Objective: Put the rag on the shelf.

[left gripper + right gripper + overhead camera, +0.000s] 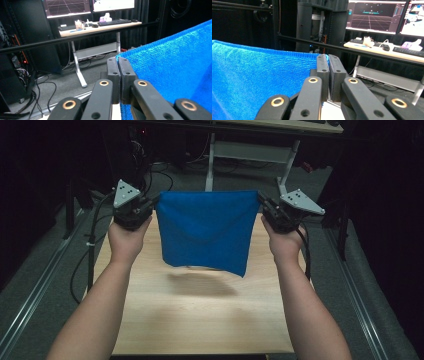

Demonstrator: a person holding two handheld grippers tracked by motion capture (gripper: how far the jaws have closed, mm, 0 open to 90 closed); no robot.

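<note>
Cloth (205,230) hangs mid-frame, stretched between my left claw (154,205) and right claw (262,202), each clenched on a top corner, above the counter (200,320).

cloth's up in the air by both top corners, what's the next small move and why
Probably lower both hands together toward the table so the hanging edge lands first. The left gripper and right gripper are each shut on a top corner of the blue cloth, stretched between them, and its lower edge hangs clear of the wood with a shadow beneath.
</note>
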